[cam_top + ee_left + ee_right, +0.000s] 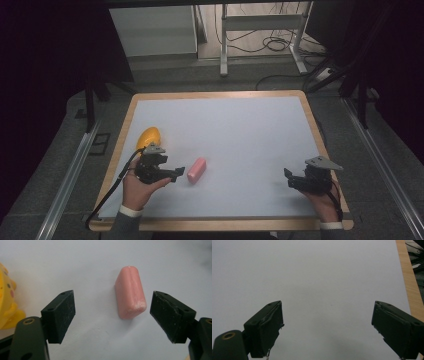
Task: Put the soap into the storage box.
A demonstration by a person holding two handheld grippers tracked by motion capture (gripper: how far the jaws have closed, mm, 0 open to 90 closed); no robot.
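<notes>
pink block (196,170): lies flat, long axis diagonal, far end toward desk's right-back
left gripper (112,315): fingers wide apart, empty, block between
right gripper (327,327): fingers wide, empty
desk (240,125): white sheet, wood rim; yellow toy (148,137) at left

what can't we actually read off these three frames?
- Yellow toy: cut off by the left edge in the left gripper view; in the high view the left gripper covers its near end, so its shape is unclear.
- Pink block: too small in the high view for surface detail.
- Right gripper: jaws apart, bases cut off by the bottom edge.
</notes>
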